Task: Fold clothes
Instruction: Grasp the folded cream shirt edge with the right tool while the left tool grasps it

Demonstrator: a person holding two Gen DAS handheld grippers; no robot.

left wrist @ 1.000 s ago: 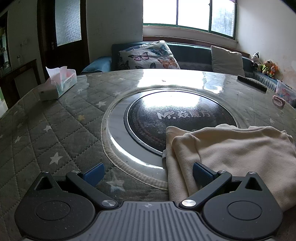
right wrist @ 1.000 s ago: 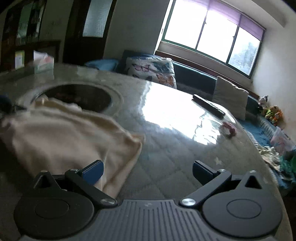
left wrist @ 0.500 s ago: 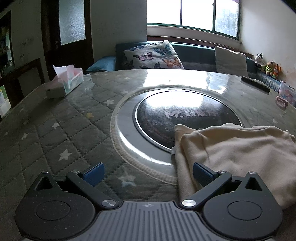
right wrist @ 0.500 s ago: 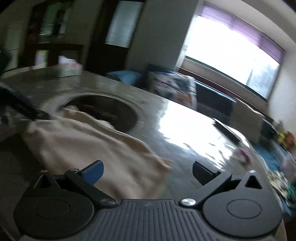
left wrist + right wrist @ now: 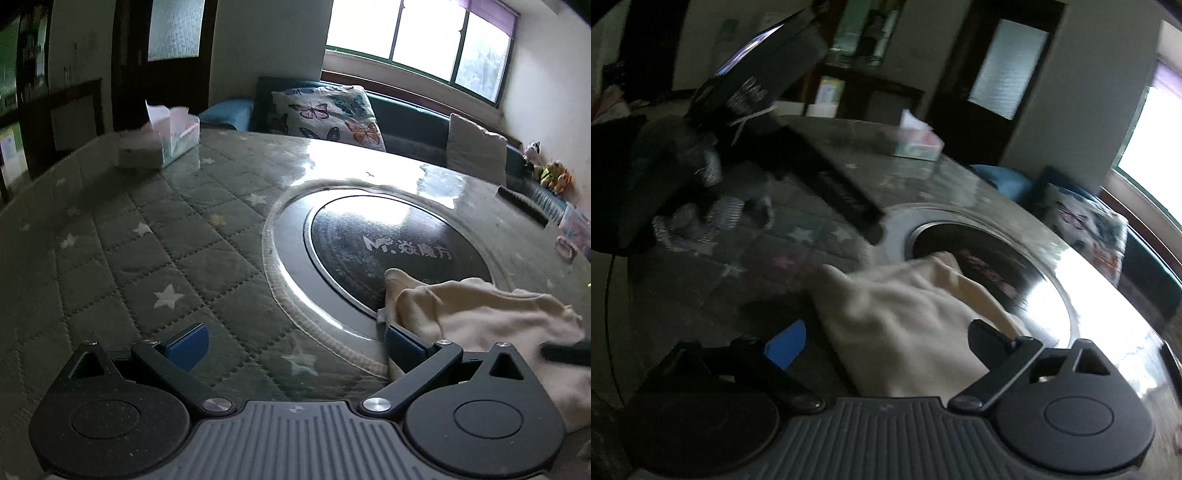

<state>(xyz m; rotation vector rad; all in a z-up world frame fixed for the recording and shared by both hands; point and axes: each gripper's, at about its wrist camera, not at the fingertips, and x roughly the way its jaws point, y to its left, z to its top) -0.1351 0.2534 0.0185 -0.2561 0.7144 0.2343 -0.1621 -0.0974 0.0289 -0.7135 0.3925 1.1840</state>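
The cream garment (image 5: 476, 314) lies bunched, partly over the dark round plate (image 5: 388, 240) set in the desk (image 5: 155, 251); folding looks barely begun. The left hand-held gripper (image 5: 295, 343) stands wide and empty beside the plate. The right hand-held gripper (image 5: 886, 343) is closing astride the cloth, not yet pinching.

One cream garment (image 5: 476, 306), one tissue box (image 5: 162, 142), two cushions (image 5: 327, 116).
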